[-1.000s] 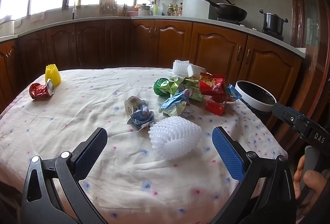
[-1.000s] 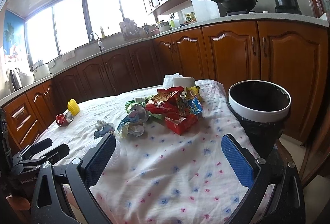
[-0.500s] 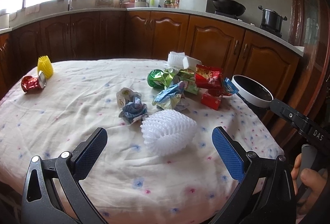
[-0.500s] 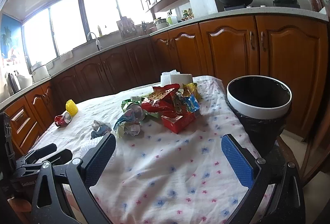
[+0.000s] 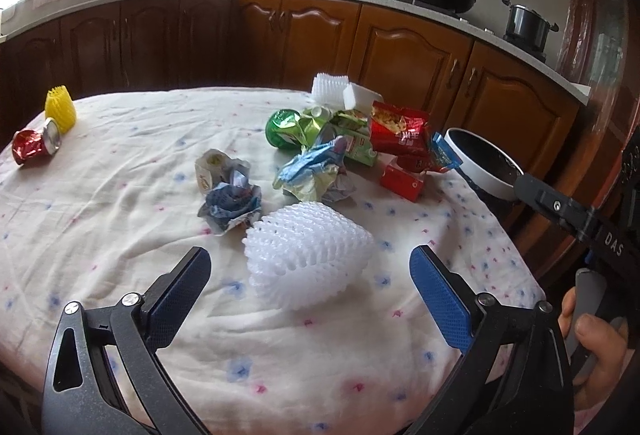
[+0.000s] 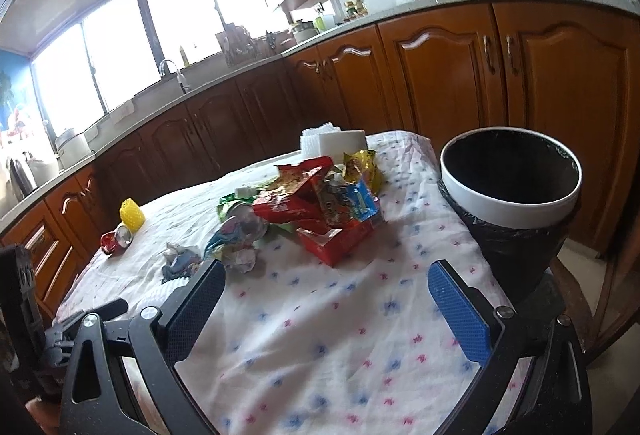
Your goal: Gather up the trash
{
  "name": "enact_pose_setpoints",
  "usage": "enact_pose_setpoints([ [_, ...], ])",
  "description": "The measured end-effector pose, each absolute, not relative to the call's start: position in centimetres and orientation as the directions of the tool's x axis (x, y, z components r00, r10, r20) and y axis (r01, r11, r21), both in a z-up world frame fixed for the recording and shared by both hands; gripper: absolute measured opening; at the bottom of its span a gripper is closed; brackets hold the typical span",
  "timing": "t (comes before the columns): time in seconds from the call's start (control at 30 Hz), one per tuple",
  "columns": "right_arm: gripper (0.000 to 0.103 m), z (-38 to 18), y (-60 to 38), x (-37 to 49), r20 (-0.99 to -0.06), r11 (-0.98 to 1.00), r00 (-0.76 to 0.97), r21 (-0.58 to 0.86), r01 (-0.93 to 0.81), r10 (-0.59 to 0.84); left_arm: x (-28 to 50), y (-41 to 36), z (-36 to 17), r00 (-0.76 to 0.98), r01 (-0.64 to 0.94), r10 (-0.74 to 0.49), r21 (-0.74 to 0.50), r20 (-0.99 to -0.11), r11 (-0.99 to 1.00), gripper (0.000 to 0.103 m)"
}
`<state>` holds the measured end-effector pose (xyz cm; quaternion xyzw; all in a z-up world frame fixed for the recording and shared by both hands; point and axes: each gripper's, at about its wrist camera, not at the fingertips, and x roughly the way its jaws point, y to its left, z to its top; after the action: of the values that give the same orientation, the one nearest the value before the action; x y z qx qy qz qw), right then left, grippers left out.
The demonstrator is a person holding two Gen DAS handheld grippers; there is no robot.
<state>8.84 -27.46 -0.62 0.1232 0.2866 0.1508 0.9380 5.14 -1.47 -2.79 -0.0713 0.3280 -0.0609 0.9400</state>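
Wooden kitchen cabinets [image 6: 440, 75] ring a cloth-covered bench [image 5: 100, 235] strewn with trash. On it a white foam net [image 5: 308, 255] lies just ahead of the left gripper [image 5: 310, 275], whose fingers are spread wide and empty, with crumpled wrappers [image 5: 320, 171] heaped beyond. The right gripper [image 6: 326, 293] hovers over bare cloth, fingers likewise spread, near the black-lined bin [image 6: 512, 211] at the bench's edge.

Blown-out daylight from the windows [image 6: 120, 63], soft shadows, fisheye-bent edges, dark corners
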Motion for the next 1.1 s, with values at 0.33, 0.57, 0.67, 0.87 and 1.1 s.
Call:
enact_pose_setpoints([
  [0.33, 0.078, -1.7, -28.2, 12.9, -0.541, 0.910, 0.751, 0.368, -0.193, 0.378, 8.0, -2.7, -5.4, 0.700, 0.106, -0.201, -0.178, -0.685, 0.978, 0.052],
  [0.57, 0.049, -3.0, -29.1, 16.6, -0.573, 0.897, 0.719, 0.410, -0.164, 0.393, 9.4, -3.5, -5.7, 0.671, 0.151, -0.259, -0.214, -0.694, 0.965, 0.013],
  [0.67, 0.041, -3.5, -29.5, 18.2, -0.583, 0.888, 0.704, 0.433, -0.154, 0.406, 9.8, -4.3, -5.1, 0.679, 0.179, -0.275, -0.209, -0.681, 0.961, 0.012],
  [0.87, 0.005, -4.4, -29.4, 19.8, -0.586, 0.863, 0.665, 0.470, -0.186, 0.463, 11.1, -6.1, -4.1, 0.679, 0.229, -0.308, -0.207, -0.667, 0.951, 0.011],
  [1.1, 0.002, -3.2, -31.7, 17.8, -0.555, 0.859, 0.691, 0.474, -0.194, 0.462, 12.2, -8.3, -3.3, 0.667, 0.283, -0.350, -0.211, -0.658, 0.936, 0.011],
])
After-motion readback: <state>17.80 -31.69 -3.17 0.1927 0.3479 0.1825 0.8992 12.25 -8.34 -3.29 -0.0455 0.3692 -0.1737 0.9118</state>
